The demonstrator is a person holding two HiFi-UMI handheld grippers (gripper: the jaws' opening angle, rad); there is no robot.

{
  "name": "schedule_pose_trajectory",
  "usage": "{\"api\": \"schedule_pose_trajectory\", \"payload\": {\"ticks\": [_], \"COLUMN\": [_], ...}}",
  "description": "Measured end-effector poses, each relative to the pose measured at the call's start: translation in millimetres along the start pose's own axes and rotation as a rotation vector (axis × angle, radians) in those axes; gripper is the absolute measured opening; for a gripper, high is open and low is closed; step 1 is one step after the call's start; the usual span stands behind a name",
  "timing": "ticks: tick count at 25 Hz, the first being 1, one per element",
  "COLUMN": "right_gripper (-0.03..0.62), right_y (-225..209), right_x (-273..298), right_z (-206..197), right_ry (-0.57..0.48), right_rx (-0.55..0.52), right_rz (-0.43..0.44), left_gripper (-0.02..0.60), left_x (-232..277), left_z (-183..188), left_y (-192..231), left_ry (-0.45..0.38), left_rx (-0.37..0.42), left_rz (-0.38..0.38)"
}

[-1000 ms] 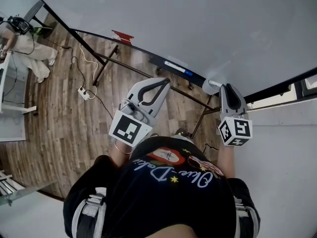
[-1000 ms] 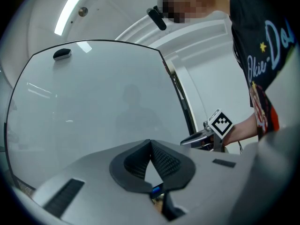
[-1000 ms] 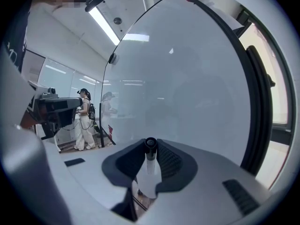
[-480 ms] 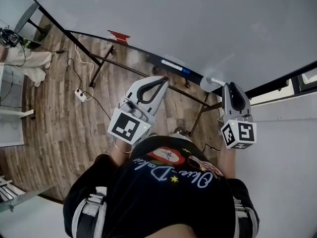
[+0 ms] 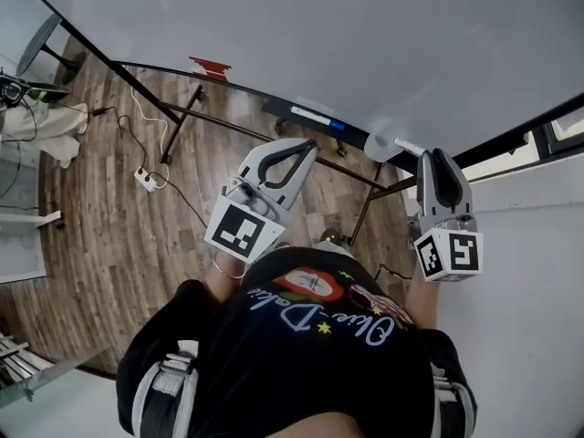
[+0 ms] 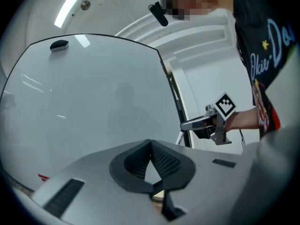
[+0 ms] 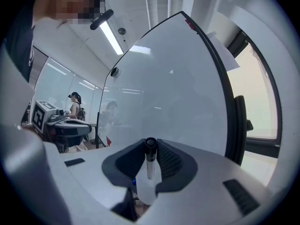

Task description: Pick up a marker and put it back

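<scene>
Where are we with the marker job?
Done: the pickup. The right gripper is shut on the marker, held up in front of the whiteboard. The left gripper is shut and empty. Left to do: set the marker back on the tray.

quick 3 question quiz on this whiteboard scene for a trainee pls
1. True or false: the left gripper has its jaws spread wide apart.
2. What does the right gripper clamp? A an eraser, B a marker, C nothing.
3. What large surface do both grippers face?

Key: 1 false, the jaws meet with nothing between them. 2 B. 3 the whiteboard.
</scene>
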State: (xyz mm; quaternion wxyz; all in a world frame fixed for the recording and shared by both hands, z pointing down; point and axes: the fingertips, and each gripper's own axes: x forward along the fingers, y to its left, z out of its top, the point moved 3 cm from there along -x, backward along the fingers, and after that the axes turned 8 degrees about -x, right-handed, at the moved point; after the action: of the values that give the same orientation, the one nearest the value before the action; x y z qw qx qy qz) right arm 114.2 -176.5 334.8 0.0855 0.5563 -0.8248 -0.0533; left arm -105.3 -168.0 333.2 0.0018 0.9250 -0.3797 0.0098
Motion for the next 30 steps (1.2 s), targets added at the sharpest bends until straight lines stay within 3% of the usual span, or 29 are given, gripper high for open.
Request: {"api": "schedule_pose_trajectory", "payload": {"ticks": [10, 30], "right_gripper": [0.072, 0.072], "right_y": [-8, -11], "right_x": [-31, -71], "right_z": [22, 33], "right_ry": [-0.042, -0.056], "right_rx": [-0.010, -0.004], "right_rz": [-0.056, -0.118], "left_gripper": [0.003, 0.003], "left_x": [9, 13], "left_z": [2, -1], "left_y": [-11, -24], "left_ry": [-0.020, -0.014], "left_rx": [0.024, -0.002], "left_rz": [-0.064, -0.105]}}
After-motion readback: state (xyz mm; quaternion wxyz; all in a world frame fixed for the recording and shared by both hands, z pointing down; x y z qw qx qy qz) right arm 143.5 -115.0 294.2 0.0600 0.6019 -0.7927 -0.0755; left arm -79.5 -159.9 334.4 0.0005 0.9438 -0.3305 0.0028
